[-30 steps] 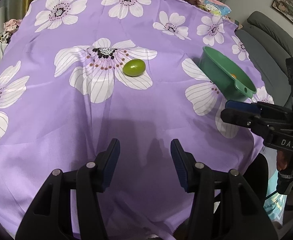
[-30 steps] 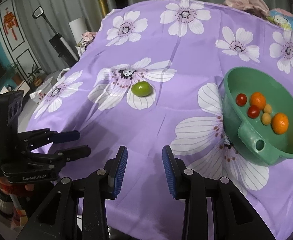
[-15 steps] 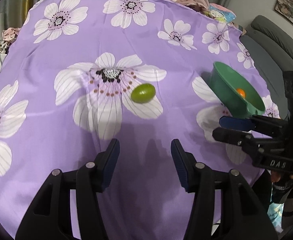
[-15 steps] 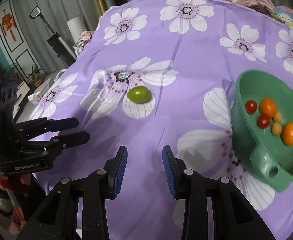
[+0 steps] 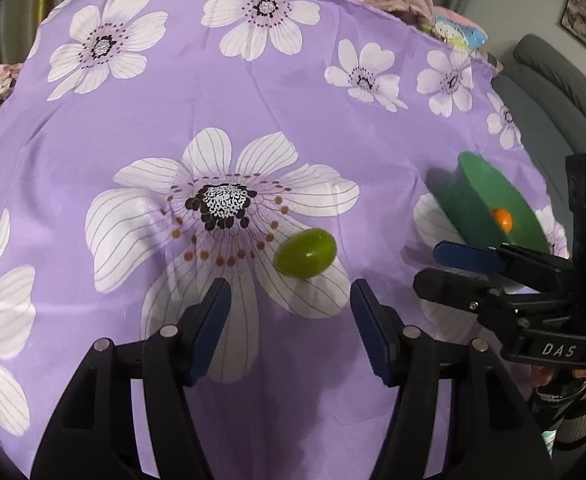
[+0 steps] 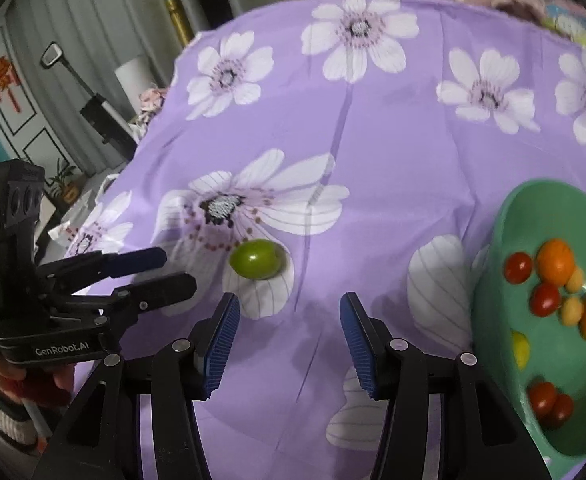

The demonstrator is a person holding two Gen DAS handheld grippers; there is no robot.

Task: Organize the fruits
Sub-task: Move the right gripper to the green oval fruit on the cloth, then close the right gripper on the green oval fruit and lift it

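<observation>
left gripper (image 5: 289,312) staying wide, empty | green fruit (image 5: 305,253) lying at 12 o'clock (just ahead) | right gripper (image 6: 289,322) staying wide, empty | green bowl (image 6: 493,280) sitting at 3 o'clock

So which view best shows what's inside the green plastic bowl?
The right wrist view: it looks into the green plastic bowl, showing the small red, orange and yellow fruits. The left wrist view sees that bowl side-on, with one orange fruit visible and the right tongs partly covering it.

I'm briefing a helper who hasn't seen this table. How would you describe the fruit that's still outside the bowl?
Start at the purple tablecloth with its white flowers. On a lower petal of the big central flower lies a smooth, oval green fruit, just ahead of the open left tool. It is the only green fruit and lies alone; the red, orange and yellow ones are in the green bowl.
</observation>
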